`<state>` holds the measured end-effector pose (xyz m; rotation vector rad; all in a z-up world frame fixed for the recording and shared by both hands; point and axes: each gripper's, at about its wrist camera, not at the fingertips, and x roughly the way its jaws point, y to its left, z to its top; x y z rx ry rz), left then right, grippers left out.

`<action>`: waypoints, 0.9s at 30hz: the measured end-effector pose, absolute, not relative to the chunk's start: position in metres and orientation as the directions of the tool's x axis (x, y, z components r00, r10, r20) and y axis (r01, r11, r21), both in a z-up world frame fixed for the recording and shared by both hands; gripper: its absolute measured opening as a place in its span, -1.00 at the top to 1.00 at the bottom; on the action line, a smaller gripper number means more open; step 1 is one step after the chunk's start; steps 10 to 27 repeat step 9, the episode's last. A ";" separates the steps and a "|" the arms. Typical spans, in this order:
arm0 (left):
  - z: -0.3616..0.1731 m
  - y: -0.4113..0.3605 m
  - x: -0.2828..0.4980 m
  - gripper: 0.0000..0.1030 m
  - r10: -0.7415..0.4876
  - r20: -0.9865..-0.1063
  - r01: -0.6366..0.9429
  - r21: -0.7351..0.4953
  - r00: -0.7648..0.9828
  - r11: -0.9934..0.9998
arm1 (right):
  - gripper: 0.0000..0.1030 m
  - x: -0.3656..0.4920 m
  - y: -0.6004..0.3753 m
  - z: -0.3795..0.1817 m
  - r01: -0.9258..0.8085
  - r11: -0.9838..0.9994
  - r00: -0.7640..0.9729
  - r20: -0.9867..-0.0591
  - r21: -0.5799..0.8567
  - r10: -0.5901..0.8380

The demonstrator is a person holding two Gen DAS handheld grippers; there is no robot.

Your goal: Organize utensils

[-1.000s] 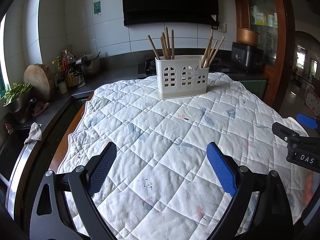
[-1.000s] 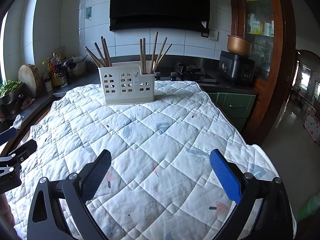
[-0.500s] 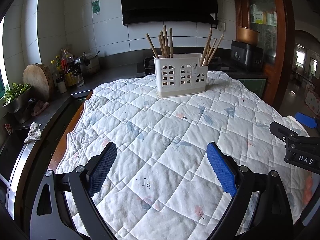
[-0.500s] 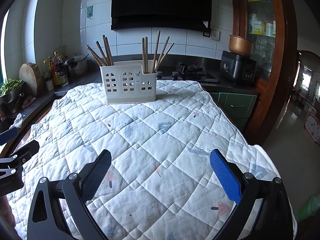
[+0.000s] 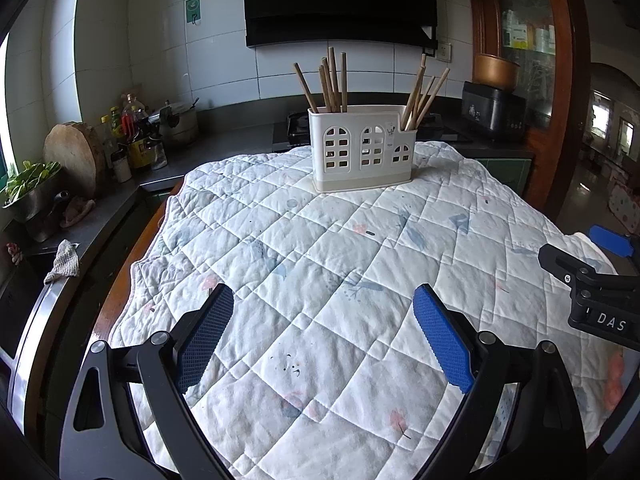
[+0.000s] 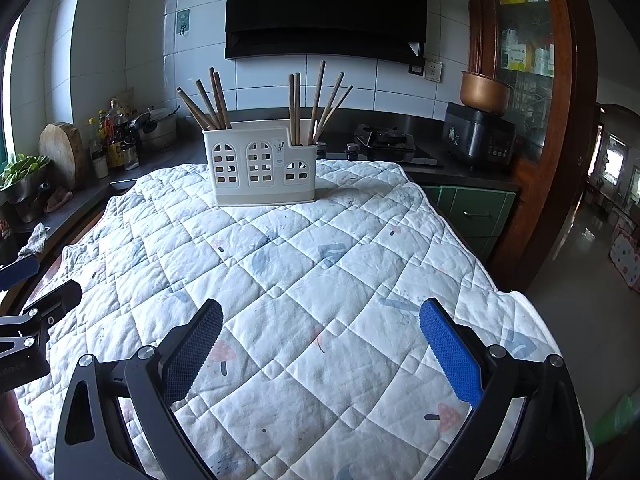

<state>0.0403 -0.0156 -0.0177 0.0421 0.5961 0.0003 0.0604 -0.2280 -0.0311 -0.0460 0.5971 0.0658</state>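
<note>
Both the left gripper (image 5: 323, 334) and right gripper (image 6: 321, 350) hover spread wide and empty above the quilted cloth (image 5: 340, 264). The white holder (image 5: 362, 148) stands at the worktop's far end, wooden chopsticks (image 5: 330, 80) bunched in its two end compartments.

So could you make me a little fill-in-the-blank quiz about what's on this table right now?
1. The white plastic utensil holder stands on a quilted ___.
2. The brown wooden chopsticks stand in ___ separate bunches.
3. The left gripper and right gripper hold ___.
4. The pads on the fingers are coloured ___.

Missing words: cloth; two; nothing; blue
</note>
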 end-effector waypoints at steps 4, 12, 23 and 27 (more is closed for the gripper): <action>-0.018 -0.014 0.042 -0.76 0.000 -0.571 0.016 0.023 0.821 1.000 | -0.86 0.060 -0.227 -0.031 -0.078 0.997 0.825 -0.563 -0.024 0.051; -0.018 -0.014 0.041 -0.76 -0.001 -0.571 0.017 0.022 0.821 1.000 | -0.86 0.060 -0.227 -0.031 -0.076 0.997 0.825 -0.563 -0.022 0.051; -0.018 -0.014 0.041 -0.76 -0.001 -0.571 0.017 0.022 0.821 1.000 | -0.86 0.060 -0.227 -0.031 -0.076 0.997 0.825 -0.563 -0.022 0.051; -0.018 -0.014 0.041 -0.76 -0.001 -0.571 0.017 0.022 0.821 1.000 | -0.86 0.060 -0.227 -0.031 -0.076 0.997 0.825 -0.563 -0.022 0.051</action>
